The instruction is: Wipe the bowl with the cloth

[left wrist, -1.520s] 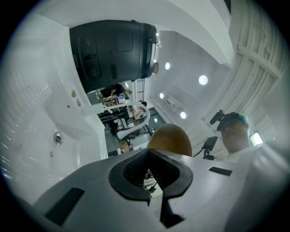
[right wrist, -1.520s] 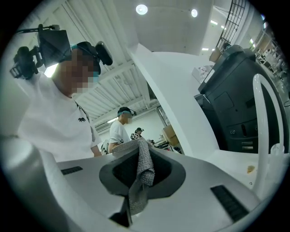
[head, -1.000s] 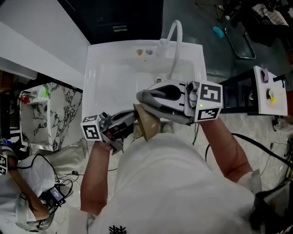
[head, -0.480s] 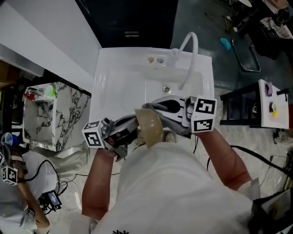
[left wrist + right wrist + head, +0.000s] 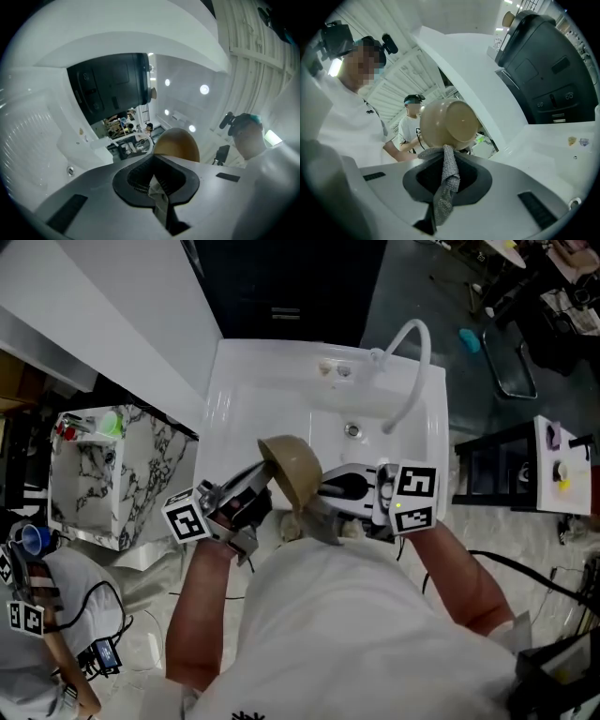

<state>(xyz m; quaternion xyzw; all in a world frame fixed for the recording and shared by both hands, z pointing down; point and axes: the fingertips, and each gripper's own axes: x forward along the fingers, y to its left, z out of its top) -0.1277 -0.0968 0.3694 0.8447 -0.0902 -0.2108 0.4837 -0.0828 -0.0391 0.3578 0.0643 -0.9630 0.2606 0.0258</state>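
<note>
While clamped narrow on the rim of the bowl (image 5: 292,468), holds it up on edge over the sink (image 5: 242,399), clear of the basin: thus the left tool (image 5: 255,488). Grips the cloth (image 5: 446,185) the same way, jaws shut on the grey weave with a tail hanging out below: thus the right tool (image 5: 328,495). Turns on one relation from here: bowl straight ahead of the right tool, along the line of its jaws and slightly above, with the cloth's top end right at the bowl's lower edge. Points tool at tool, tips close, with the bowl between them. Shows a round face toward the cloth, probably the hollow, though hard to tell from the base at this angle. Calls, by the look of it, for only a short push forward and up from the right tool to lay cloth on bowl, with the left merely steadying.
</note>
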